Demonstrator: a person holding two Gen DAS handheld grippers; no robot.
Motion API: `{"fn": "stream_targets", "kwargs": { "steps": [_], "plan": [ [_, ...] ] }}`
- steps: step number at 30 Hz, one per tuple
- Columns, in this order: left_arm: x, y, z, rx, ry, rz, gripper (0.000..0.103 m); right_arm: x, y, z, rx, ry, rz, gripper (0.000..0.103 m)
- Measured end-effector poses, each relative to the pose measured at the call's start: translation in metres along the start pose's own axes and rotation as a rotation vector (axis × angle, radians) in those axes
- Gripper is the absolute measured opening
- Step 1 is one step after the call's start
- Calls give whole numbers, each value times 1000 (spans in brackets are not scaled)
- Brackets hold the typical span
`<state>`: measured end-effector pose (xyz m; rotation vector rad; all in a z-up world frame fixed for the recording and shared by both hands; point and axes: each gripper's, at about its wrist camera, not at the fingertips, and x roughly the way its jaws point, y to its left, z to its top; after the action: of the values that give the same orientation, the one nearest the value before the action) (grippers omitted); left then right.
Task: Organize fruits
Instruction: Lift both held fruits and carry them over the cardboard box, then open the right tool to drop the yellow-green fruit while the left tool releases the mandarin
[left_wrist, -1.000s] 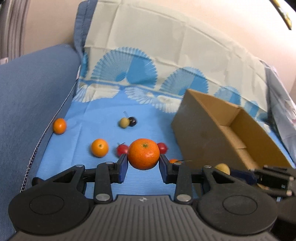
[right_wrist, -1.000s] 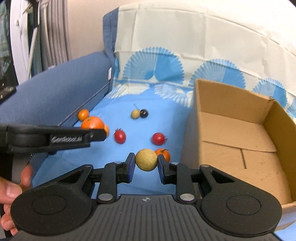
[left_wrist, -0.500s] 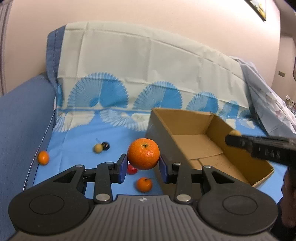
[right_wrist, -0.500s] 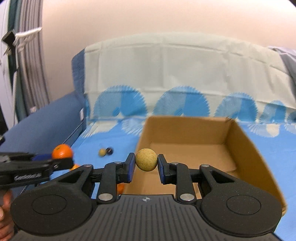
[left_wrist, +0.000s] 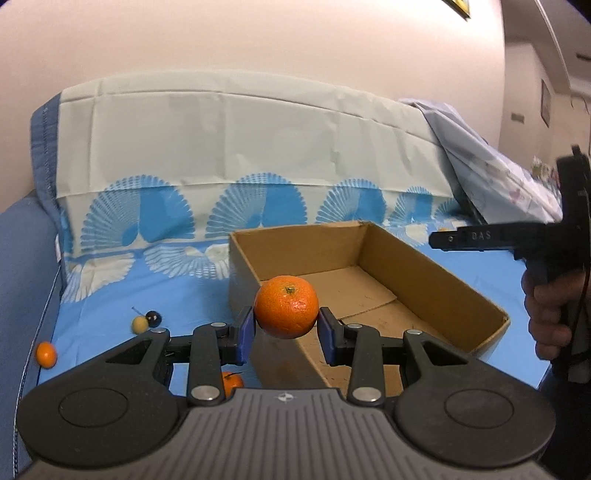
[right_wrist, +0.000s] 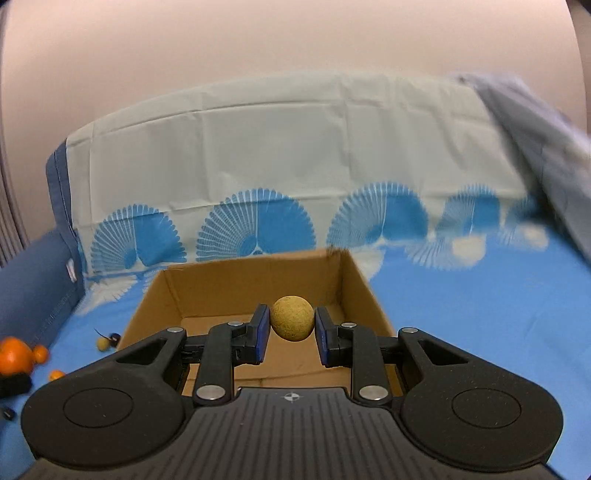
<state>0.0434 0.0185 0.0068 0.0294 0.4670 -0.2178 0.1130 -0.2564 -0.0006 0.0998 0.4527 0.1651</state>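
Note:
My left gripper (left_wrist: 286, 328) is shut on a large orange (left_wrist: 286, 307), held above the near left corner of an open cardboard box (left_wrist: 436, 284). My right gripper (right_wrist: 291, 330) is shut on a small yellow-tan round fruit (right_wrist: 293, 322), held over the near part of the same box (right_wrist: 360, 291), whose bare floor shows. On the blue cloth left of the box lie a tan ball and a black ball (left_wrist: 146, 322), a small orange (left_wrist: 46, 354) and another small orange (left_wrist: 232, 382) partly hidden under my left gripper.
The right gripper's body and the hand holding it (left_wrist: 546, 295) show at the right edge of the left wrist view. A dark blue sofa arm (left_wrist: 22, 277) bounds the cloth on the left. A white-and-blue fan-patterned backrest (right_wrist: 295, 155) rises behind the box.
Both grippers have risen and swung right from the loose fruits toward the box, still holding their fruits. The box now lies straight ahead of the right gripper.

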Motion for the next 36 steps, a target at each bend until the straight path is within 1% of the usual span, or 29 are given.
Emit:
{"fn": "stream_targets", "kwargs": {
  "steps": [2,4,7,11,13,15,19,25,29,36],
  "plan": [
    [4,-9,-3,22,-1,-11,40,3,-2,-4,-13,17,-11,27],
    [9,-16,-5,34,0,-22,40,1,-4,-5,-34,12,-21,27],
    [14,-24,-8,33,-6,-42,40,-6,-13,-4,-32,2,-31,27],
    [16,-38,-14,37,-36,-79,40,-11,-28,-5,-19,-12,-56,27],
    [17,-44,-15,43,-50,-98,40,-12,-36,-7,-12,-4,-75,27],
    [20,-47,-15,47,-53,-111,40,-13,-38,-8,-33,-13,-93,27],
    [27,-46,-16,36,-41,-113,40,-13,-42,-11,-70,-15,-111,27],
    [36,-42,-14,-8,-36,-110,40,-12,-46,-13,-100,-12,-134,27],
    [39,-45,-12,-10,-37,-119,40,-10,-45,-13,-102,-14,-143,27],
    [42,-48,-13,-8,-34,-127,40,-6,-39,-13,-113,-12,-134,27]
  ]
}}
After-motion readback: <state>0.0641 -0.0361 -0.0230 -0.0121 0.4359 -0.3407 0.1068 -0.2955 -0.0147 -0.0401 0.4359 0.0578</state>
